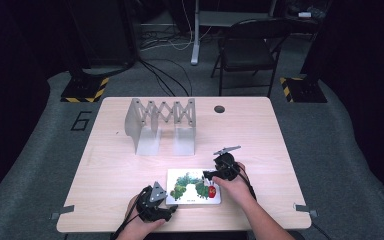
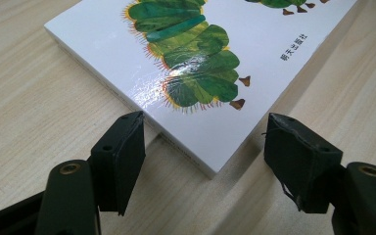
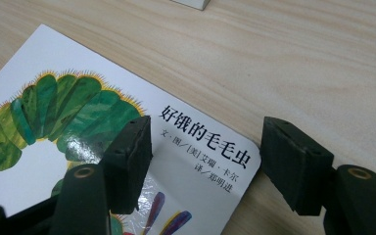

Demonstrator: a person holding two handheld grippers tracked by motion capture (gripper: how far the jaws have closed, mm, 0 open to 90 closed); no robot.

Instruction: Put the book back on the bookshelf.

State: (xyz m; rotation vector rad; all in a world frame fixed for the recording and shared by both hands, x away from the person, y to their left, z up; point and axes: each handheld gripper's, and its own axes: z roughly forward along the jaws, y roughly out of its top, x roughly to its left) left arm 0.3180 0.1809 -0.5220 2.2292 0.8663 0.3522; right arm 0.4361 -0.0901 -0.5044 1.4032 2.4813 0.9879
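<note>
Book: one picture book (image 1: 193, 186) with a green caterpillar on its white cover lies flat on the worktop (image 1: 130, 165), near the edge on your side, between your two hands.
Left tongs: the left tongs (image 1: 172, 210) sit at the book's near left corner (image 2: 214, 169), jaws spread and clasping nothing; in the left gripper view that corner lies between the two pads without touching either.
Right tongs: the right tongs (image 1: 206, 176) are released too, at the far right corner by the printed title (image 3: 203, 139); one pad hangs over the cover, the other over bare wood.
Step in hand: you look to be lining up on two opposite corners to lift the book, probably toward the rack.
How to do it well: lower one pad of each pair to the wood so it can slip under the cover edge, then close on the corner, not on air.
Watch for: the cover is glossy, so take a deep bite; raise both hands together to keep the book from twisting or falling open.
Rack: one grey folding rack (image 1: 161, 125) stands upright farther back, well apart from the book.
Count: one book, one rack, two tongs, two hands.
</note>
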